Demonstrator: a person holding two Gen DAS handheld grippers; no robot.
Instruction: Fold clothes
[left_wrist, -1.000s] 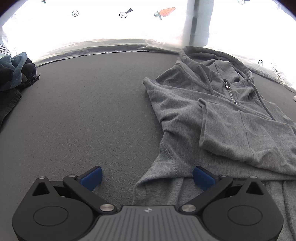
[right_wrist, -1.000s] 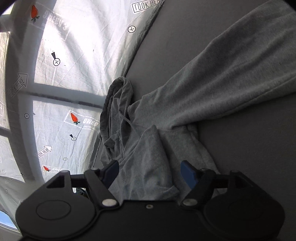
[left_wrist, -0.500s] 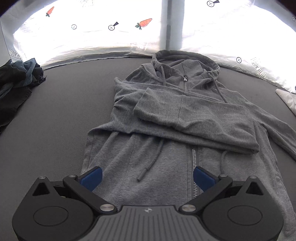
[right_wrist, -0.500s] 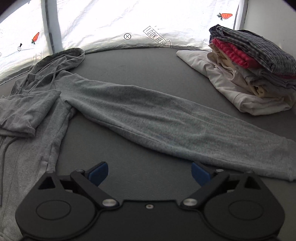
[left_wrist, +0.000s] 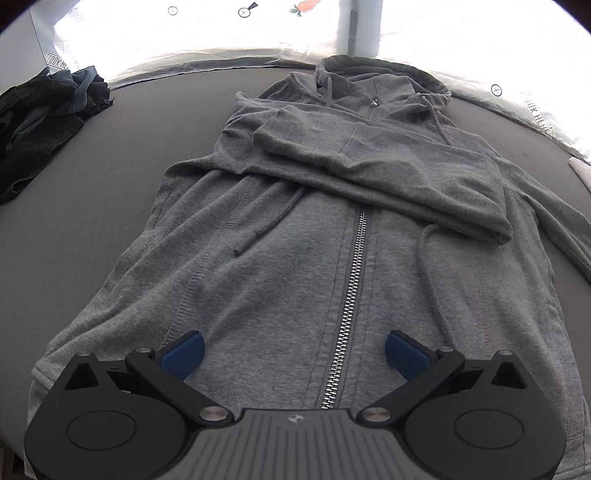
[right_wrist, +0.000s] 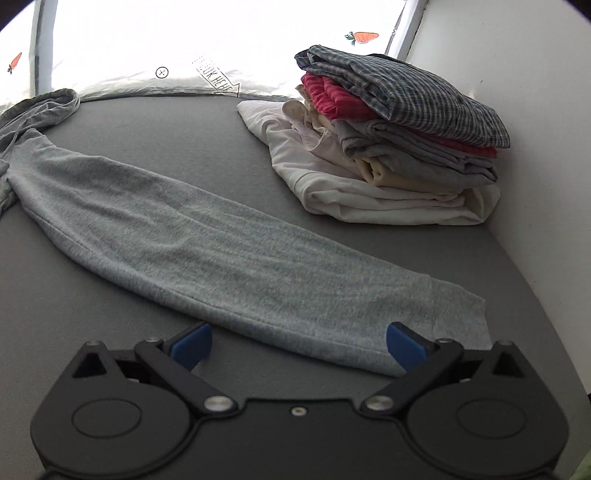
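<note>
A grey zip hoodie (left_wrist: 295, 266) lies face up on the dark grey table (left_wrist: 129, 147), hood at the far side. One sleeve (left_wrist: 388, 173) is folded across its chest. The other sleeve (right_wrist: 229, 258) stretches out flat to the right, cuff (right_wrist: 454, 317) nearest the camera. My left gripper (left_wrist: 293, 352) hovers open over the hoodie's lower front, its blue pads either side of the zipper (left_wrist: 347, 310). My right gripper (right_wrist: 301, 343) is open just above the outstretched sleeve near the cuff, nothing held.
A stack of folded clothes (right_wrist: 391, 129), checked shirt on top, sits at the back right by a white wall (right_wrist: 517, 74). A heap of dark clothes (left_wrist: 40, 110) lies at the far left. A bright printed sheet (left_wrist: 221, 33) backs the table.
Both grippers swung to the right: the left from the hoodie's left edge to over its zipper front, the right from the hoodie body out to the outstretched sleeve's cuff. Both stayed open.
</note>
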